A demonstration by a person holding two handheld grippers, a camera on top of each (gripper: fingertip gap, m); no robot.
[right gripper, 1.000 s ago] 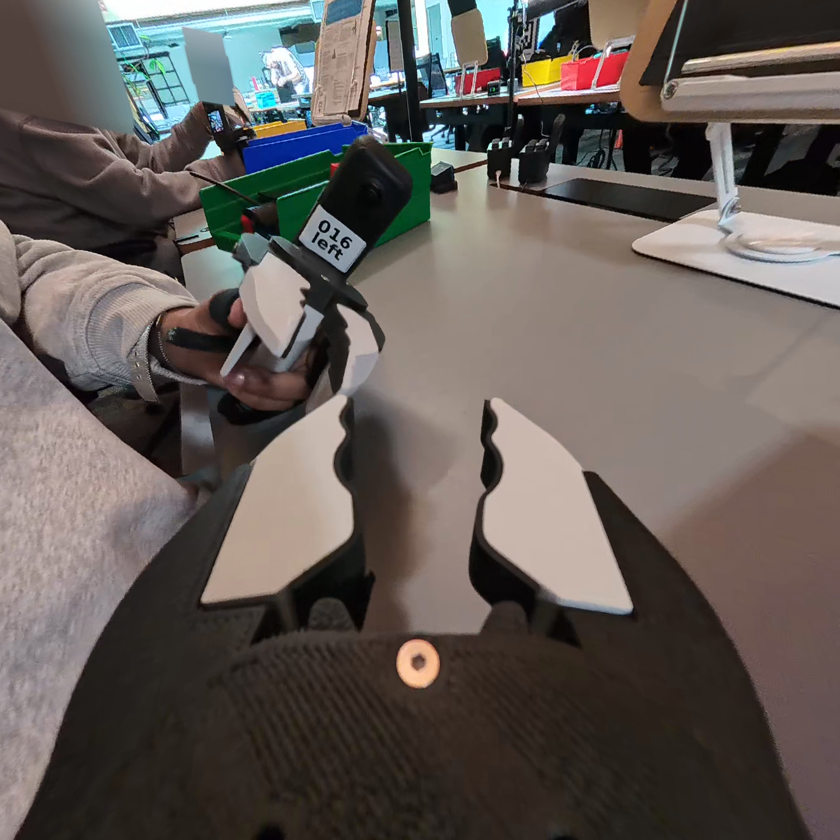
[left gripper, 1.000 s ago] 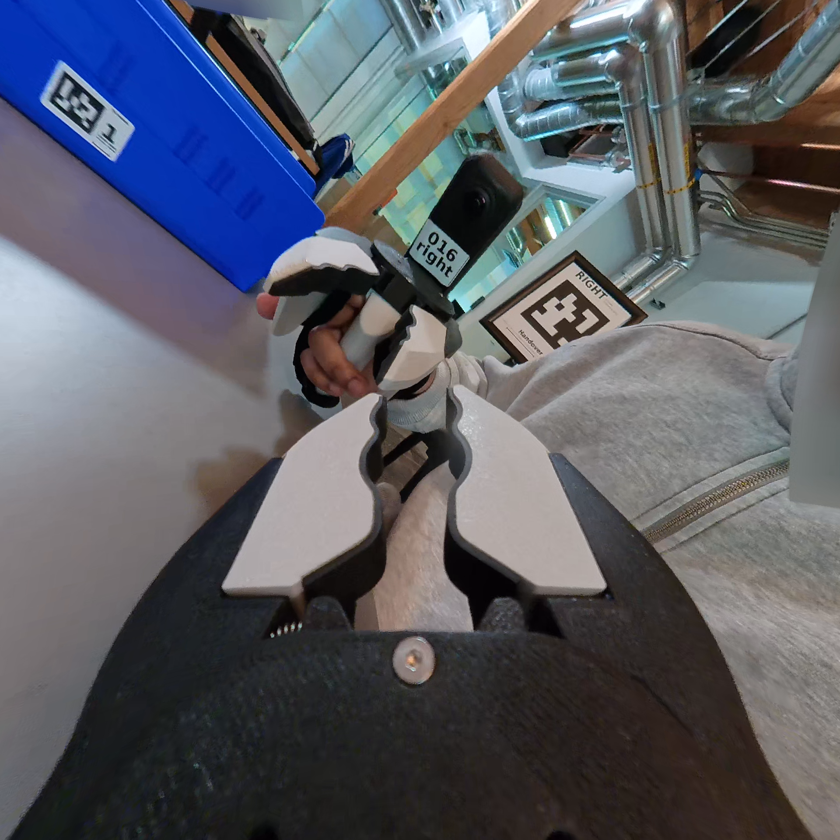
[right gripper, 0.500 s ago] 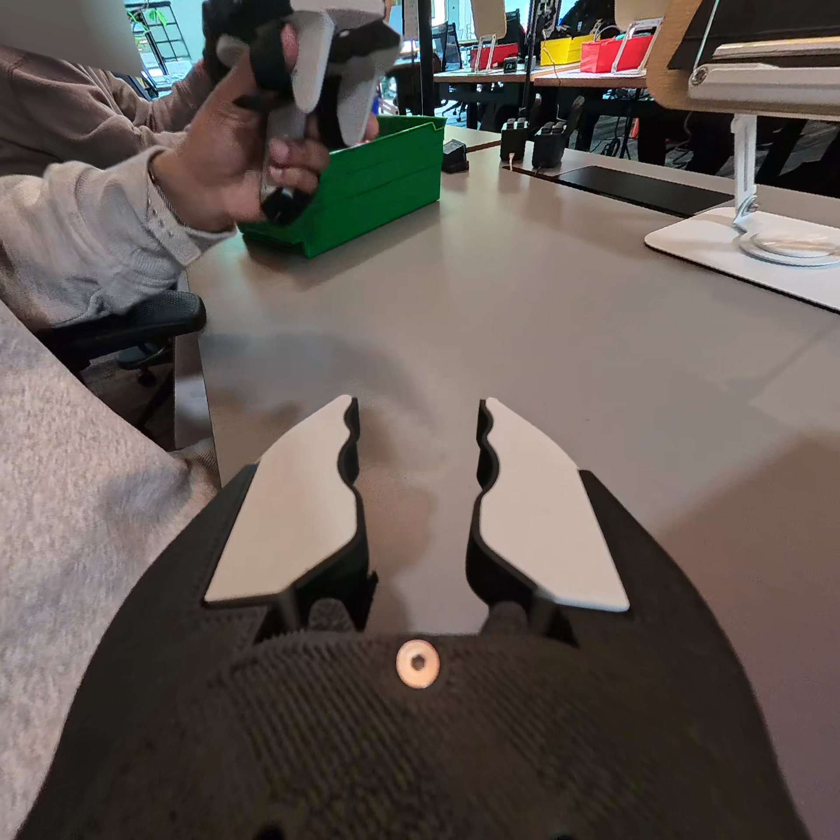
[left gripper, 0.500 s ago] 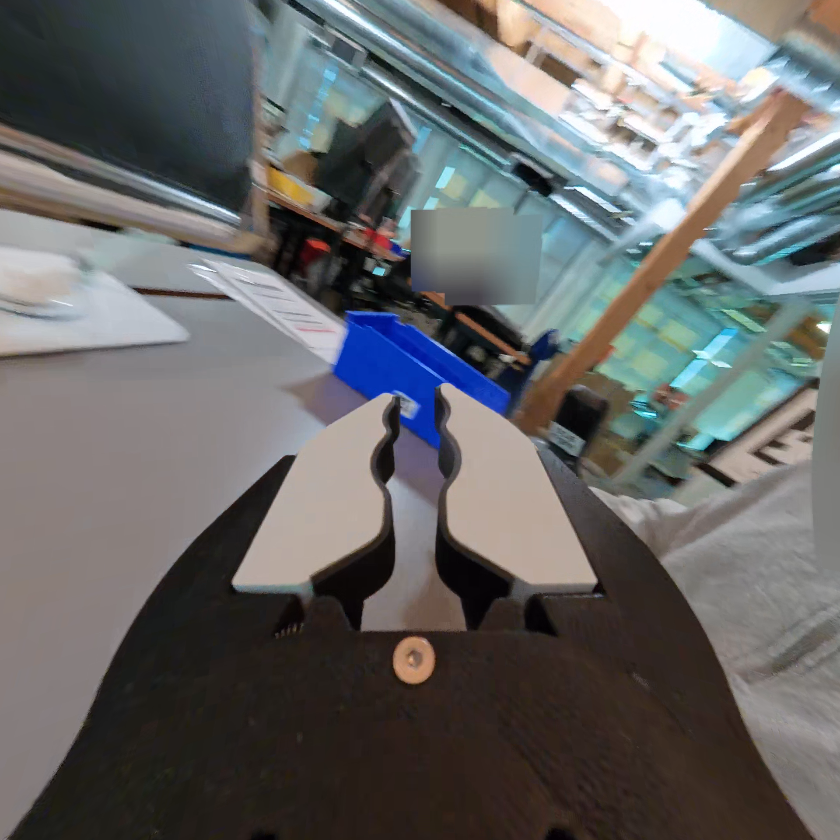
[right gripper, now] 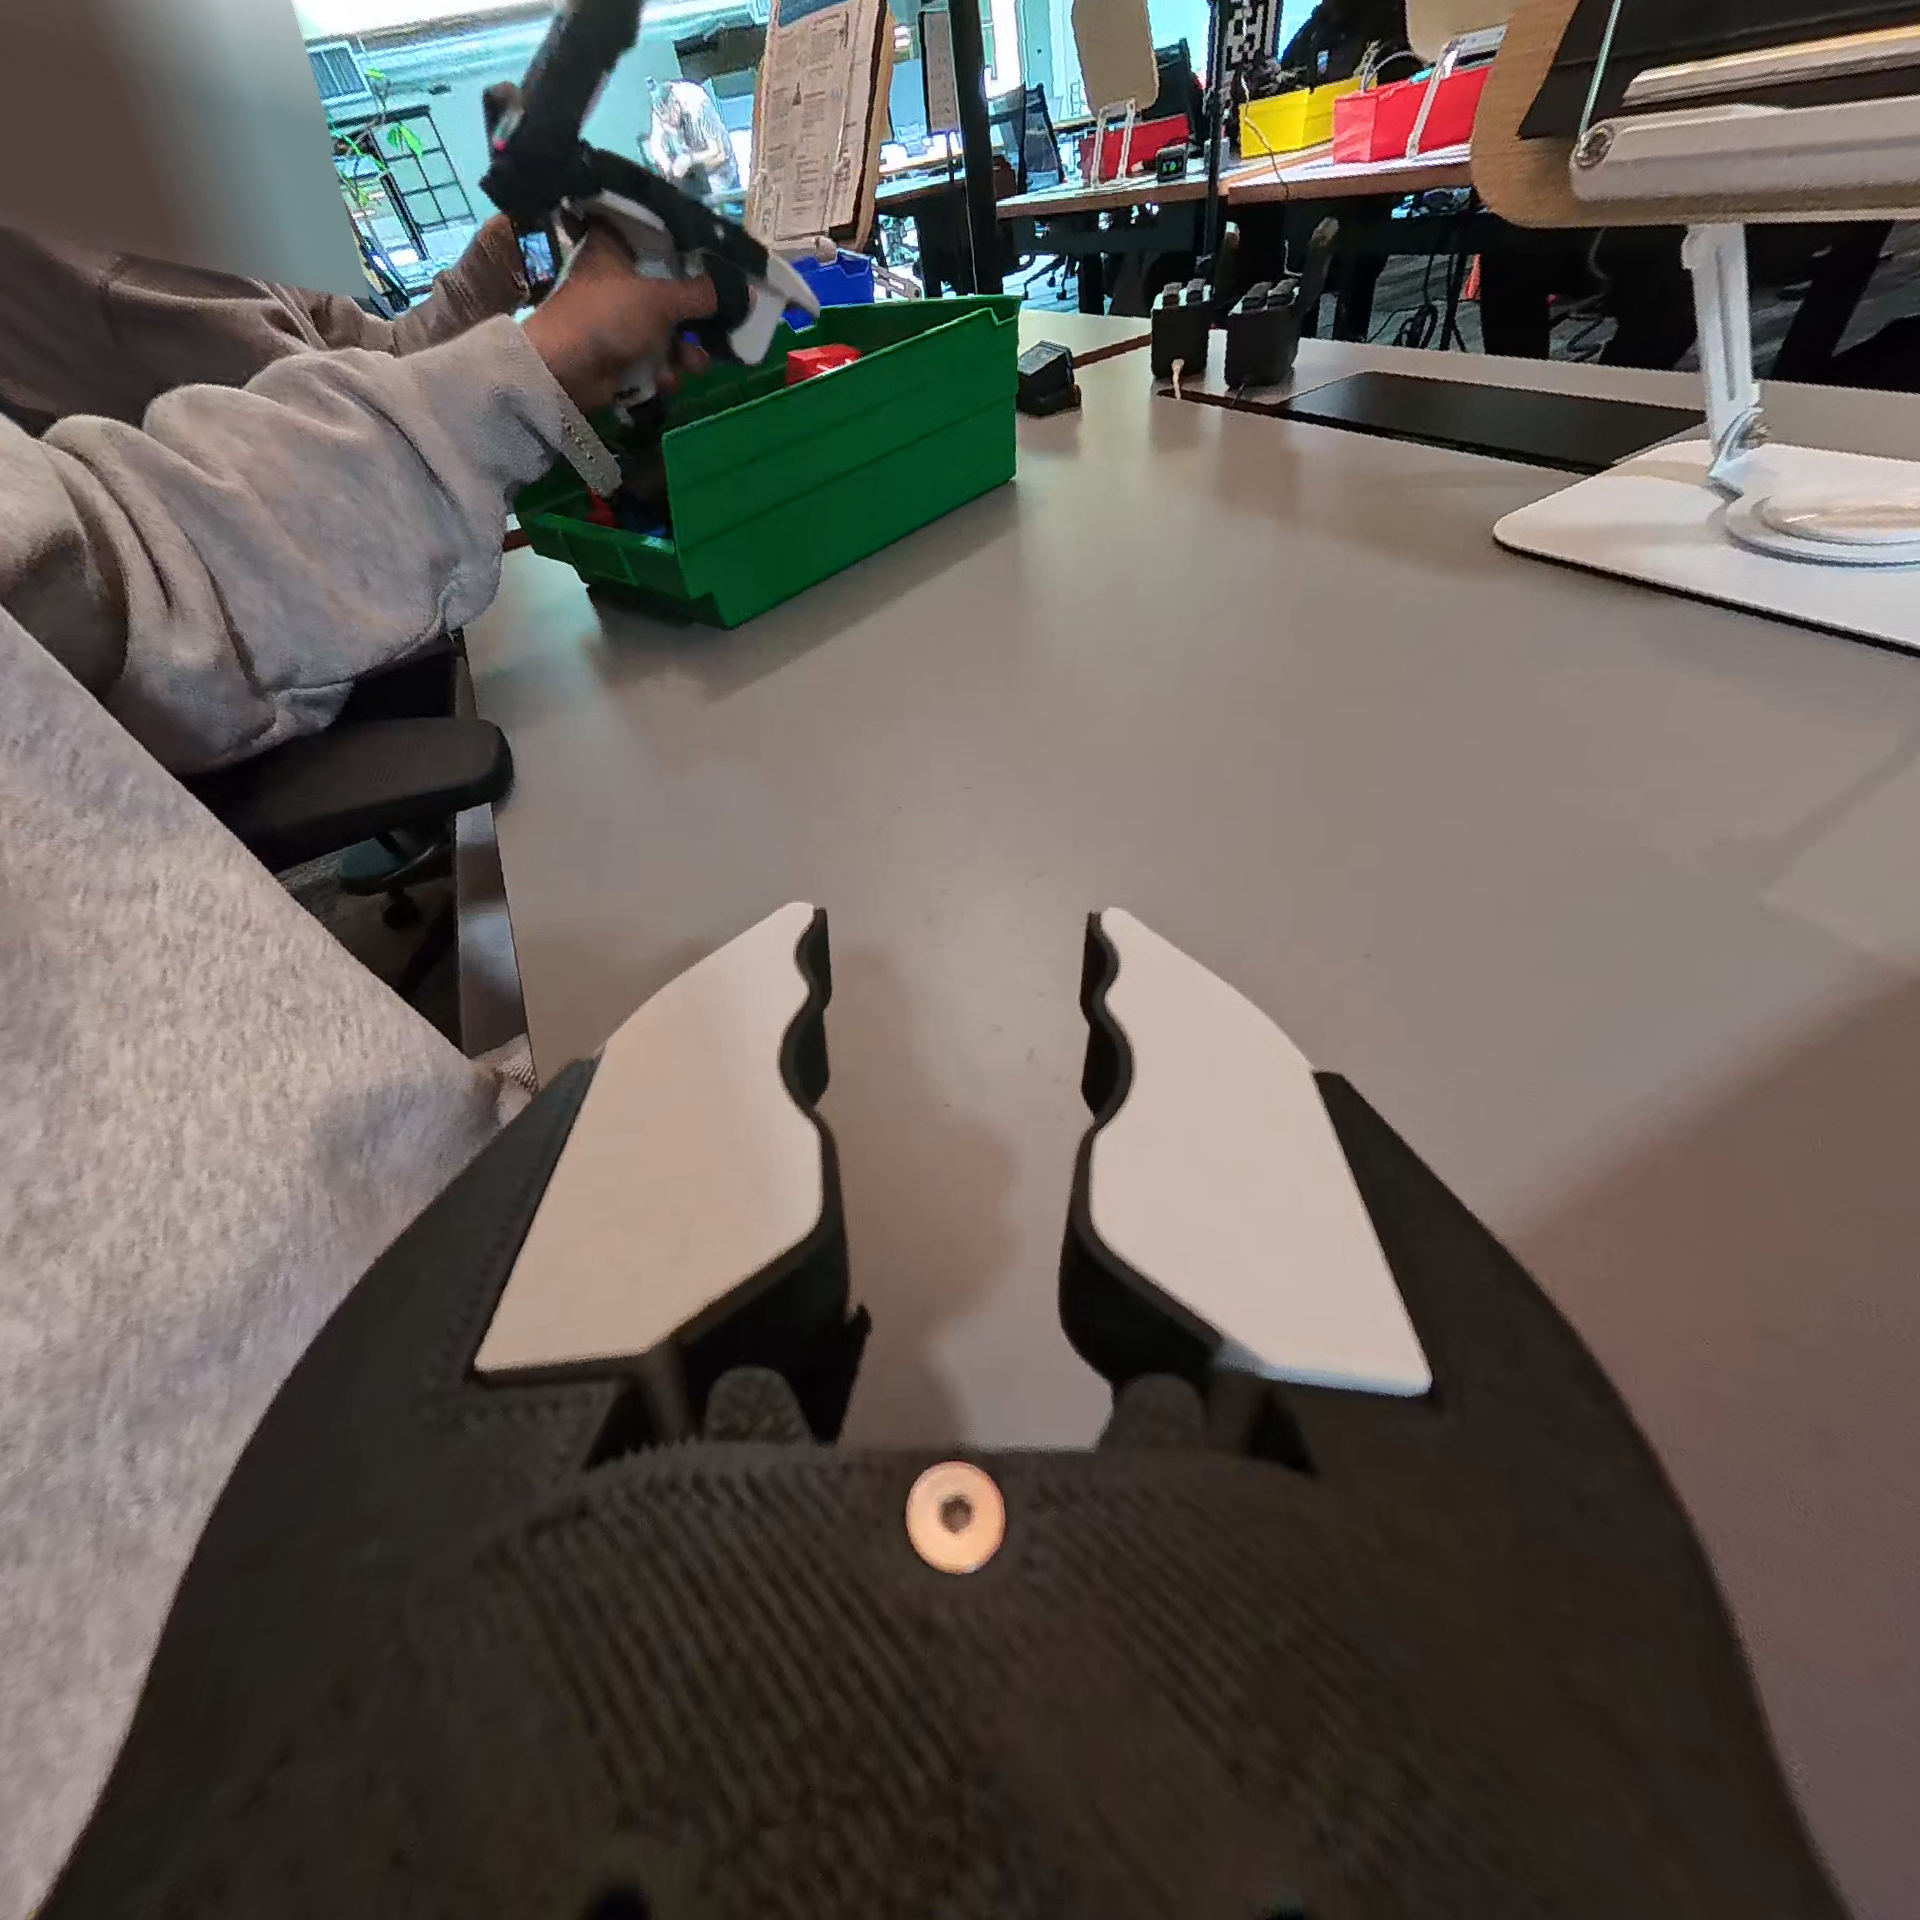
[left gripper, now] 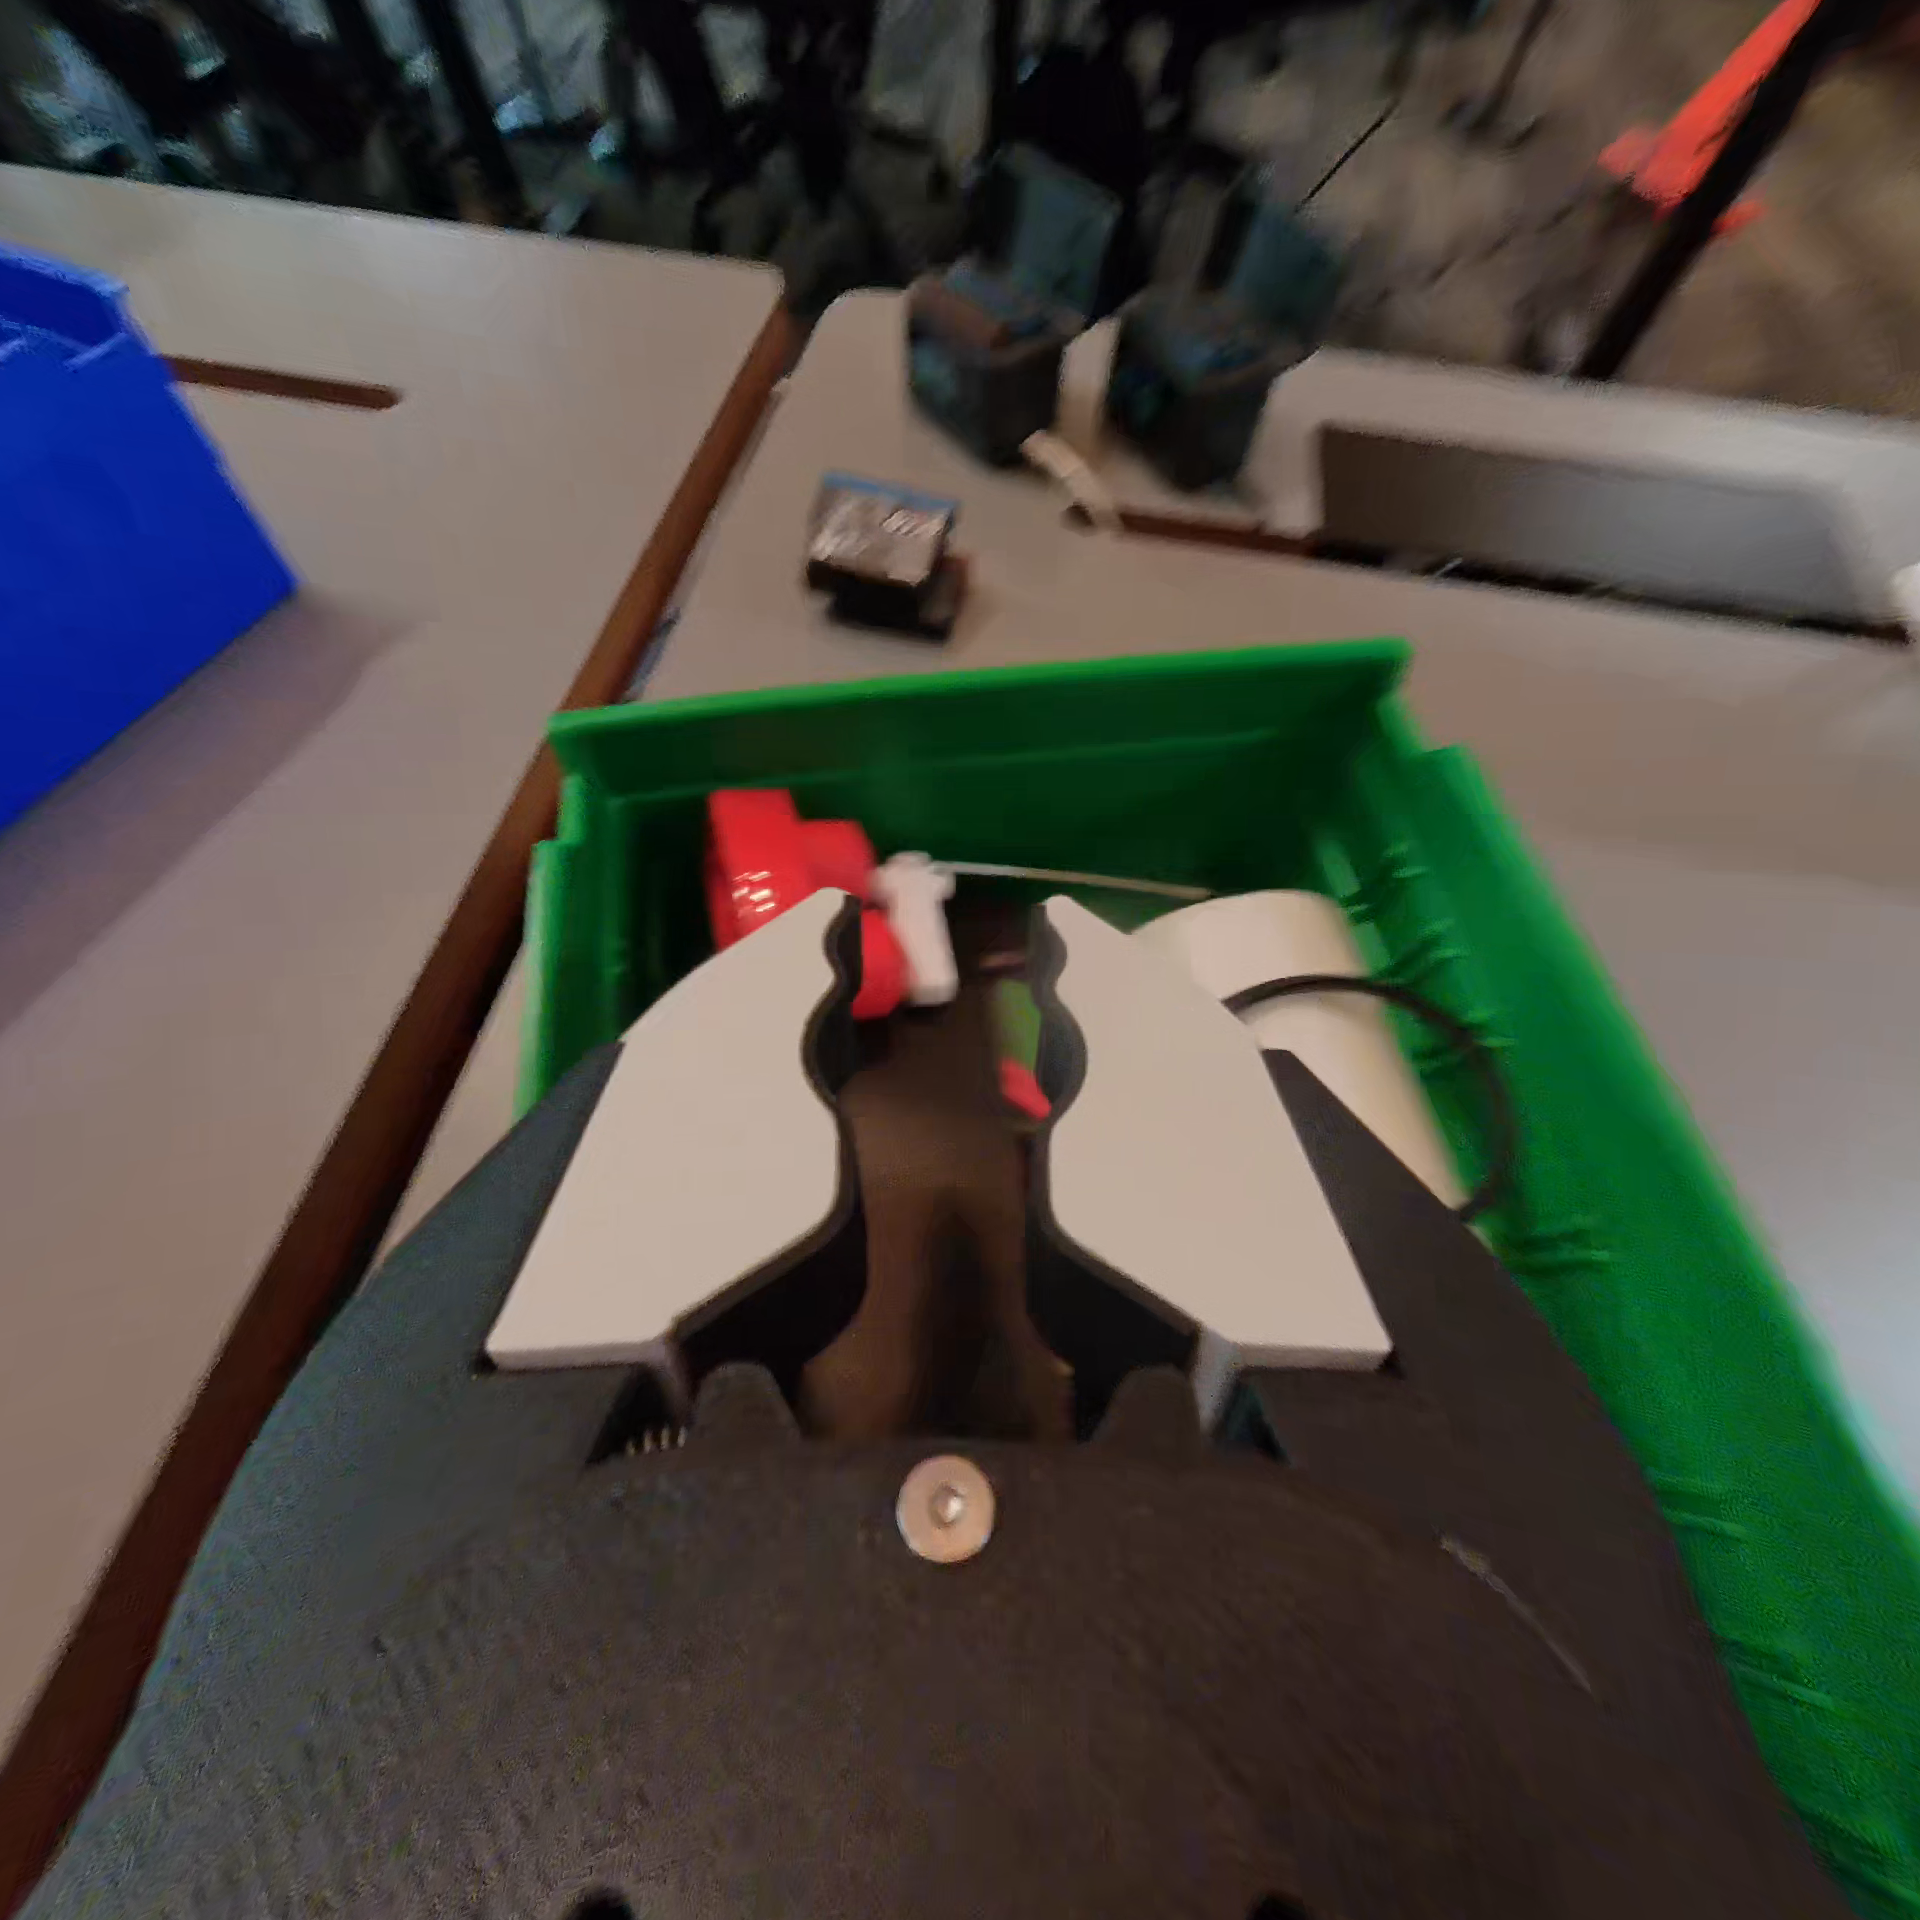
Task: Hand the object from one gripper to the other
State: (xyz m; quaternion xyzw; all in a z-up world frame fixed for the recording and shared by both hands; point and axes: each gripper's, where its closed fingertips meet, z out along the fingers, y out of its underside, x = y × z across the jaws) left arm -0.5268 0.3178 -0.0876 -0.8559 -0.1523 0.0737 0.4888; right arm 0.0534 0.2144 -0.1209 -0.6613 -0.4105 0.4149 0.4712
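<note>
My left gripper (left gripper: 945,914) is open and points down into a green bin (left gripper: 1621,1195). The bin holds a red object (left gripper: 769,873), a small white piece (left gripper: 920,925), a white rounded object (left gripper: 1288,956) with a black cable, and a dark object seen between my jaws. Nothing is gripped. In the right wrist view the left gripper (right gripper: 769,312) hovers over the green bin (right gripper: 831,468) at the far left. My right gripper (right gripper: 956,925) is open and empty, low over the grey table (right gripper: 1143,727).
A blue bin (left gripper: 104,540) stands left of the green one, past a brown table seam. A small black box (left gripper: 883,561) and two black chargers (left gripper: 1091,343) lie behind the green bin. A white stand base (right gripper: 1714,540) and a black mat (right gripper: 1486,416) sit at right. My right fingertips sit around 60 cm from my left ones.
My left gripper swung away from the right gripper, rose, then dipped over the green bin, and its jaws opened wider. The right gripper stayed open and nearly still.
</note>
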